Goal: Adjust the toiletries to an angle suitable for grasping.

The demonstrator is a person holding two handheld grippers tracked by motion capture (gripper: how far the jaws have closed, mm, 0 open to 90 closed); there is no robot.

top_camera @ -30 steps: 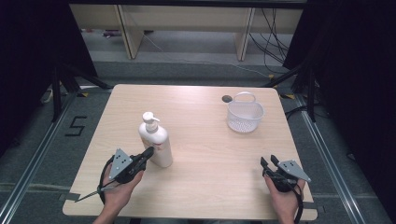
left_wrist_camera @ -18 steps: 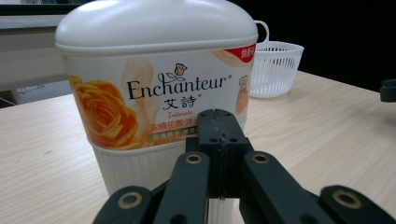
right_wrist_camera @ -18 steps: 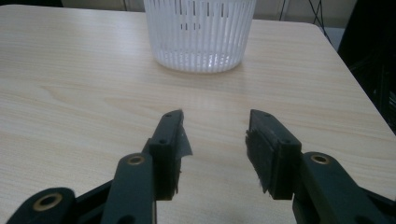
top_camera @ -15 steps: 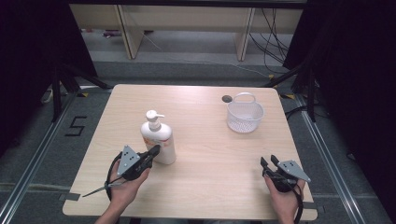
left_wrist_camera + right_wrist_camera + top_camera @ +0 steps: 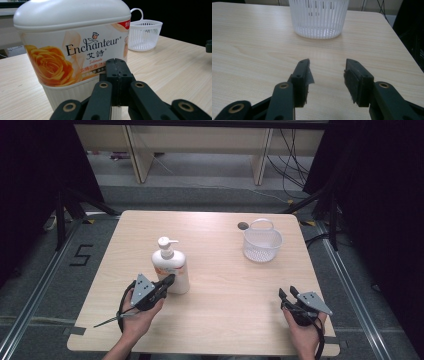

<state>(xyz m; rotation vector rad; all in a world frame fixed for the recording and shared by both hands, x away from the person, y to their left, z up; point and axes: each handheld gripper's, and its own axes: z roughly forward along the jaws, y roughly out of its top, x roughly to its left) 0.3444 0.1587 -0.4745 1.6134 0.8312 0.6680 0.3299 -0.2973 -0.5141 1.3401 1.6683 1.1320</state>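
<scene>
Hand-held gripper (image 5: pixel 169 281) beside bottle (image 5: pixel 171 270).

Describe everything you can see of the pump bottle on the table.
The pump bottle stands upright on the wooden table, left of centre. It looks like glossy white plastic, with a white pump head whose spout points right in the high view, a rounded shoulder and a ribbed lower body. Its label shows an orange rose and the word Enchanteur with Chinese characters. The left tool, jaws shut, is at its lower side, the tips at or against the bottle; contact is unclear.
</scene>
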